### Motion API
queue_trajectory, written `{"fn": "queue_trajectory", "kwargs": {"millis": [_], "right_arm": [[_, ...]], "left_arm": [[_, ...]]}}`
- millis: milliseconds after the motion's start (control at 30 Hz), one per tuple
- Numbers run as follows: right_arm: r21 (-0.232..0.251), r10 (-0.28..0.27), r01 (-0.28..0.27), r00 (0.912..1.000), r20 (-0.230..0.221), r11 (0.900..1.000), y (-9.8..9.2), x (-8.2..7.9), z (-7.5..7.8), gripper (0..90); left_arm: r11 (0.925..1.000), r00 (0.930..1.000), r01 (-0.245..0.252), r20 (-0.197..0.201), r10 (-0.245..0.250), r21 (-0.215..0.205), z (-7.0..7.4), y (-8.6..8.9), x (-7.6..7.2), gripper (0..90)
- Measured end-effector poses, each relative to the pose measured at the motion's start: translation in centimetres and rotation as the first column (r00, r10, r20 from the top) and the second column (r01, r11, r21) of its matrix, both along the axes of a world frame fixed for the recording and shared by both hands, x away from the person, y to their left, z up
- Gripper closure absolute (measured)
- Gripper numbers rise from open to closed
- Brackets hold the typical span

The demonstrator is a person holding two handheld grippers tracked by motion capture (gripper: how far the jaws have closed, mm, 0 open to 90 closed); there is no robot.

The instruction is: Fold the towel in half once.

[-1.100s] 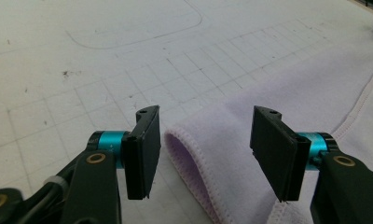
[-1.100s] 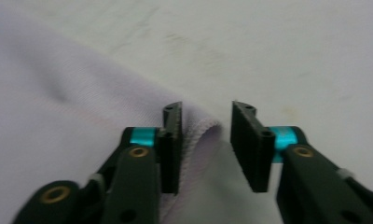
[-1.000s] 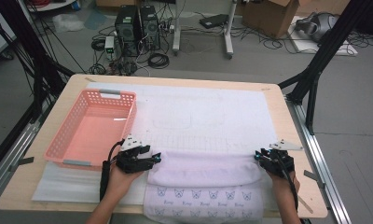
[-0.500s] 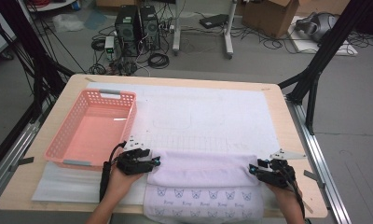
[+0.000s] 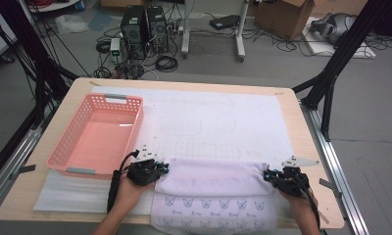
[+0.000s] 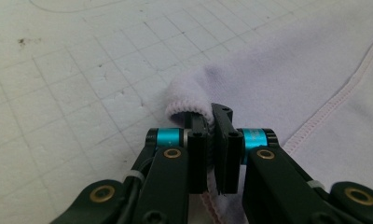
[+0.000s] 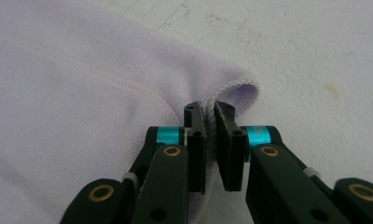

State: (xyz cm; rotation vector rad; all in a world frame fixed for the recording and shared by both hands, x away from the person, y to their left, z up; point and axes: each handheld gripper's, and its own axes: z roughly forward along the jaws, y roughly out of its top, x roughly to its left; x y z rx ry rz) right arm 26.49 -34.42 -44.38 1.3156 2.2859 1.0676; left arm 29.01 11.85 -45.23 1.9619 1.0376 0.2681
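A pale lilac towel (image 5: 213, 186) with a row of small printed faces lies folded at the table's near edge. My left gripper (image 5: 157, 169) is at its left corner and my right gripper (image 5: 268, 176) at its right corner. Both have just been closing. In the left gripper view the jaws pinch the towel's hemmed corner (image 6: 187, 95), with my left gripper (image 6: 211, 122) shut on it. In the right gripper view the towel's other corner (image 7: 240, 91) bulges past the jaws, which are clamped on the cloth at my right gripper (image 7: 209, 116).
A pink plastic basket (image 5: 74, 142) stands at the left of the table, close to the left hand. A white gridded mat (image 5: 208, 122) covers the wooden table (image 5: 302, 127). Computers, cables and boxes sit on the floor beyond.
Both grippers have closed on the towel's corners. The right hand shifted slightly down and left along the towel's edge; the left hand stayed put.
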Motion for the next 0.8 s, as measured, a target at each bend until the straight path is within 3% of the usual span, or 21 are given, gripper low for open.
{"fn": "queue_trajectory", "kwargs": {"millis": [67, 167, 367, 467, 500, 533, 600, 667, 800], "right_arm": [[0.002, -0.006, 0.006, 1.0000, 0.007, 1.000, -0.1, 0.1, 0.1, 85.5], [0.013, -0.020, 0.020, 0.9994, 0.027, 1.000, -0.3, 0.1, 0.3, 86.1], [0.040, -0.058, 0.055, 0.9928, 0.104, 0.998, -0.8, 0.6, 1.3, 88.4], [0.107, -0.088, 0.077, 0.9907, 0.103, 0.991, -1.3, 1.4, 1.8, 88.4], [0.123, -0.083, 0.073, 0.9929, 0.085, 0.990, -1.4, 1.5, 1.6, 88.3], [0.114, -0.070, 0.063, 0.9953, 0.067, 0.991, -1.3, 1.6, 1.4, 87.8], [0.061, -0.063, 0.060, 0.9964, 0.056, 0.996, -0.9, 1.3, 1.0, 80.1], [0.071, -0.084, 0.082, 0.9963, 0.021, 0.994, -1.0, 1.3, 0.6, 63.8], [0.081, -0.099, 0.098, 0.9951, 0.000, 0.992, -1.2, 1.4, 0.1, 55.1]], "left_arm": [[0.9997, 0.9998, -0.018, -0.009, 0.018, -0.017, 0.1, 0.1, 0.2, 85.4], [0.9991, 0.9994, -0.031, 0.017, 0.032, -0.028, 0.6, 0.0, 0.4, 85.7], [0.9961, 0.9973, -0.055, 0.044, 0.058, -0.069, 1.8, 0.3, 1.7, 85.9], [0.9954, 0.9964, -0.064, 0.052, 0.068, -0.072, 2.2, 0.0, 2.7, 85.9], [0.9957, 0.9968, -0.059, 0.048, 0.063, -0.071, 2.3, -0.2, 2.8, 85.9], [0.9958, 0.9971, -0.058, 0.046, 0.061, -0.071, 2.2, -0.3, 2.8, 85.9], [0.9981, 0.9973, -0.049, 0.053, 0.051, -0.037, 2.0, -0.5, 2.7, 85.9], [0.9982, 0.9976, -0.050, 0.047, 0.051, -0.032, 1.6, -0.3, 2.7, 85.9], [0.9981, 0.9983, -0.054, 0.021, 0.055, -0.031, 0.8, -0.1, 2.6, 85.7]]}}
